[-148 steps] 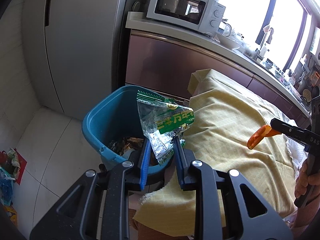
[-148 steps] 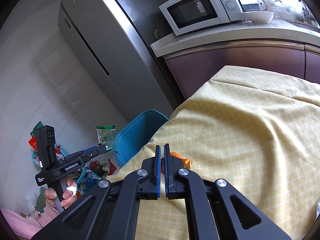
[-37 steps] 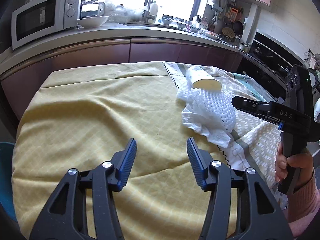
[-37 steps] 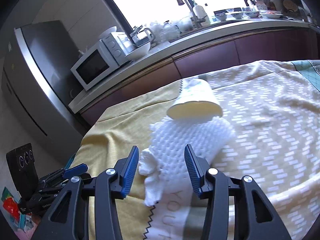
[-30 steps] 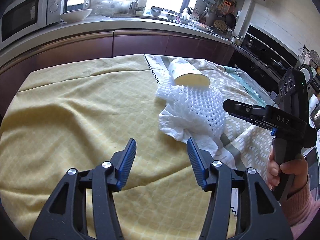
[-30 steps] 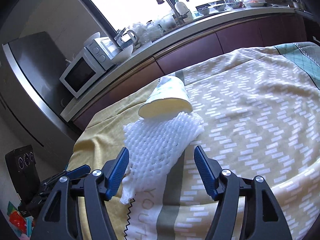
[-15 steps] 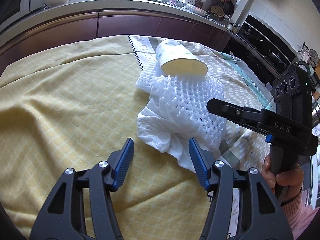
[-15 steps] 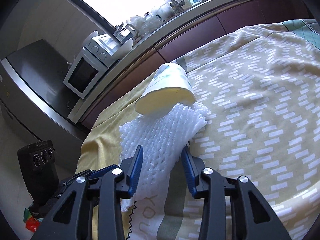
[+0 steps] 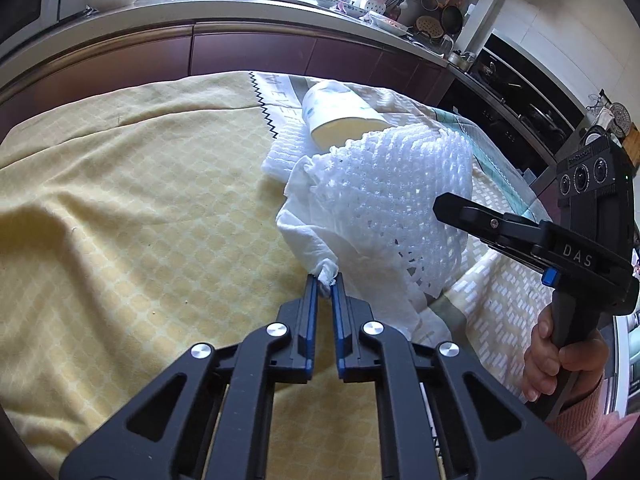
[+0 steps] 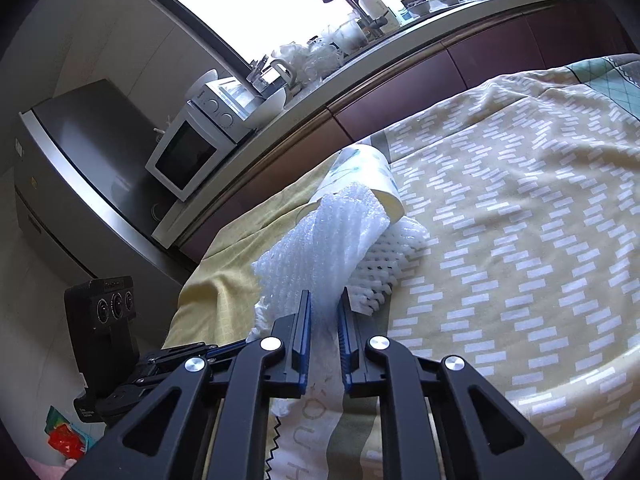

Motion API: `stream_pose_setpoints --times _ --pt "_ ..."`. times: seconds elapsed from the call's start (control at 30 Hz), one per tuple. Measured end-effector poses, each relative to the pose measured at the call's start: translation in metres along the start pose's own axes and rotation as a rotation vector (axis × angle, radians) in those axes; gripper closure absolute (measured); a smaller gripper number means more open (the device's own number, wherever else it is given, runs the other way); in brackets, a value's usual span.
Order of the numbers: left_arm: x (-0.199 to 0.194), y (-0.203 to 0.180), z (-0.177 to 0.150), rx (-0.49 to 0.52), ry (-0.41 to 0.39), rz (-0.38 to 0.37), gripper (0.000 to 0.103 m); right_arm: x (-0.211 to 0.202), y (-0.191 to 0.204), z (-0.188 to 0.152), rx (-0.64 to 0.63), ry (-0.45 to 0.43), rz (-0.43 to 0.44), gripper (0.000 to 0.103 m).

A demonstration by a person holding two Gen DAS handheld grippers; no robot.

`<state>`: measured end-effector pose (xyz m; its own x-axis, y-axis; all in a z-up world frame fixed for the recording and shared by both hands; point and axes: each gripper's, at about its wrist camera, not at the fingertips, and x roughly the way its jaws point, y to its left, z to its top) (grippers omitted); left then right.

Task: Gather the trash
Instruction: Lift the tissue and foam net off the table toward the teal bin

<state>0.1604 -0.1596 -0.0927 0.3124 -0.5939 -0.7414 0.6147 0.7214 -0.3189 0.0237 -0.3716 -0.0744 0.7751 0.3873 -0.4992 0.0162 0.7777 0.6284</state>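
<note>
Two pieces of trash are pinched at once: the left gripper is clamped on a corner of the tissue, the right gripper on the foam net. Both lie on the yellow cloth over the counter beside a tipped paper cup — edge grips, likely so each lifts away alone.

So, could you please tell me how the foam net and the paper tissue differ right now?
The foam net is a thick, open-mesh sleeve; the paper tissue is thin, flat and crumpled. The right claw pinches the foam net, while the left claw pinches a corner of the paper tissue. Both are white.
</note>
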Motion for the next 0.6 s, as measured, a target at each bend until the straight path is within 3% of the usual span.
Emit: stream_pose_setpoints --times 0.6 --pt "-0.085 0.030 -0.034 -0.035 -0.137 0.084 0.097 -0.010 0.042 0.004 -0.078 -0.034 0.099 0.093"
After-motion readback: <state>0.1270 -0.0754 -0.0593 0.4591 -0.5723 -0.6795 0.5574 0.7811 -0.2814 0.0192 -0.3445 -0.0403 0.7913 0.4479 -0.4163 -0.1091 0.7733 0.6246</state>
